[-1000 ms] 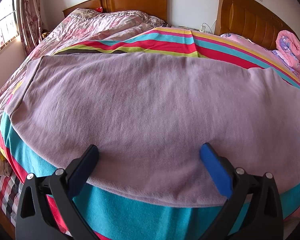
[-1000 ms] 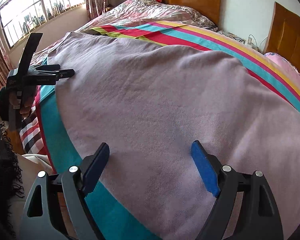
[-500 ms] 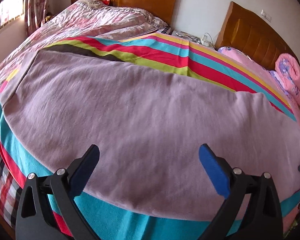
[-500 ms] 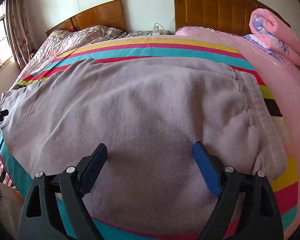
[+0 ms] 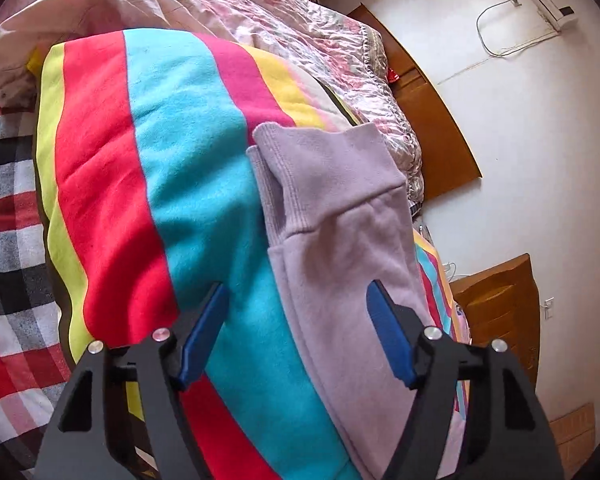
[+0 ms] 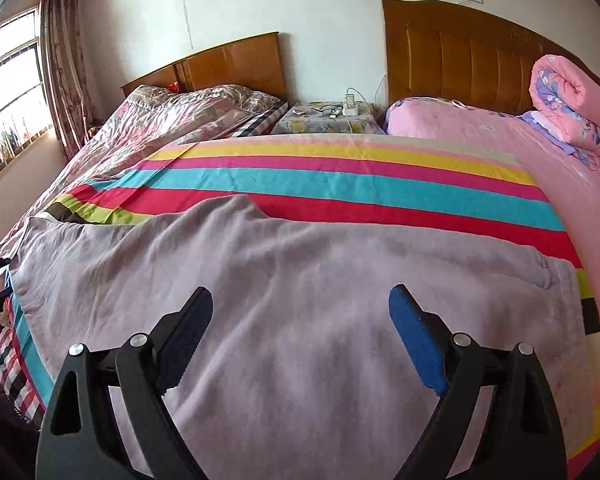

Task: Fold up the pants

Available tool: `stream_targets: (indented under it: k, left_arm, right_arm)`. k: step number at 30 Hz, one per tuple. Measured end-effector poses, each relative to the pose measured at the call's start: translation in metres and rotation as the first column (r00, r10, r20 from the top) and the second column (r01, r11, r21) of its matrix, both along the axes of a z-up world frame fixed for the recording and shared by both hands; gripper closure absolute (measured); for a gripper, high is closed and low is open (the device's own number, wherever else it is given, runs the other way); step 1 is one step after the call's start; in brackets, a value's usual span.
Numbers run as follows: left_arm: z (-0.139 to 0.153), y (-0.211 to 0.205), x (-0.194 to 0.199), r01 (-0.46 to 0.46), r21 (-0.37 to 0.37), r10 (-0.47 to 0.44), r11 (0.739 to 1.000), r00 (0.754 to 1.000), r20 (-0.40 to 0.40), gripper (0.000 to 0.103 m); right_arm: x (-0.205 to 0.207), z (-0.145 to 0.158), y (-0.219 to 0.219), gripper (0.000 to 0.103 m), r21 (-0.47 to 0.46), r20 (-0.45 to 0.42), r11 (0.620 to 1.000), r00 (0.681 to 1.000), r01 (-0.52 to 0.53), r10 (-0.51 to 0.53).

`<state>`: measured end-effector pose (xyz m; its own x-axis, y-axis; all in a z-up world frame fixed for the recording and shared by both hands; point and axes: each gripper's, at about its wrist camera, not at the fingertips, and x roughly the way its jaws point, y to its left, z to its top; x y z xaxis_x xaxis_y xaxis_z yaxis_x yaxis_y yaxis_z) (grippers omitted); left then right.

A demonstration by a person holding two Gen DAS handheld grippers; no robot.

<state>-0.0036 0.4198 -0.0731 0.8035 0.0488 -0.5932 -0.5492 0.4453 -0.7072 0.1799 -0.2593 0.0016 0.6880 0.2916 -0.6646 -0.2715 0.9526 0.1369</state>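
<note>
Lilac pants (image 6: 300, 256) lie flat across a striped blanket (image 6: 340, 184) on the bed, with the waistband toward the right. In the left wrist view the ribbed leg cuffs (image 5: 332, 176) lie stacked on the teal stripe (image 5: 188, 160). My left gripper (image 5: 296, 332) is rolled over and hovers at the leg's near edge. Its jaws are closing, with the edge of the leg and the blanket between them, and the pads are not pressing. My right gripper (image 6: 300, 332) hangs above the middle of the pants. Its jaws are opening and hold nothing.
A floral quilt (image 6: 172, 120) covers the left bed. A nightstand (image 6: 328, 114) with a charger and glasses stands between two wooden headboards. A rolled pink quilt (image 6: 572, 108) lies at the far right. A checked sheet (image 5: 8, 240) hangs at the bed's side, by a window (image 6: 8, 100).
The left gripper swung along the pants to the leg cuffs, rolled sideways, and its jaws narrowed. The right gripper drew back and rose a little, so the whole pants show.
</note>
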Motion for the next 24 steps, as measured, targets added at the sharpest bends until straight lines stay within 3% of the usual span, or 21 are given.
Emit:
stream_targets:
  k: [4,7,8,9,12,15,20,24]
  left_arm:
    - [0.002,0.007,0.022,0.029,0.029,-0.029,0.999,0.999,-0.022,0.04]
    - [0.001,0.021,0.028,0.02,0.032,-0.021,0.999,1.0,0.022,0.048]
    - [0.001,0.026,0.029,0.017,0.033,-0.018,0.999,0.999,0.038,0.057]
    - [0.001,0.032,0.03,0.015,0.033,-0.016,0.999,0.999,0.045,0.073]
    - [-0.001,0.041,0.035,0.047,0.049,-0.05,0.998,0.996,0.068,0.086]
    - [0.003,0.039,0.032,0.043,0.106,-0.052,0.993,0.995,0.087,0.09]
    - [-0.003,0.043,0.027,0.03,0.094,-0.04,0.995,0.993,0.108,0.09]
    - [0.008,0.042,0.027,0.009,0.132,-0.022,0.991,0.995,0.095,0.092]
  right_arm:
    - [0.001,0.0,0.043,0.016,-0.011,-0.01,0.995,0.995,-0.095,0.095]
    - [0.001,0.001,0.064,0.016,-0.011,-0.024,0.991,0.991,-0.133,0.132]
    - [0.0,0.001,0.071,0.016,-0.011,-0.028,0.988,0.988,-0.152,0.151]
    - [-0.002,0.003,0.079,0.016,-0.019,-0.028,0.985,0.985,-0.17,0.169]
    - [-0.006,0.007,0.099,0.016,-0.035,-0.022,0.977,0.978,-0.209,0.208]
    - [-0.006,0.011,0.113,0.016,-0.037,-0.019,0.974,0.974,-0.225,0.224]
    - [-0.01,0.018,0.125,0.016,-0.027,-0.009,0.965,0.966,-0.259,0.259]
    - [-0.008,0.016,0.143,0.016,0.075,-0.035,0.937,0.938,-0.342,0.345]
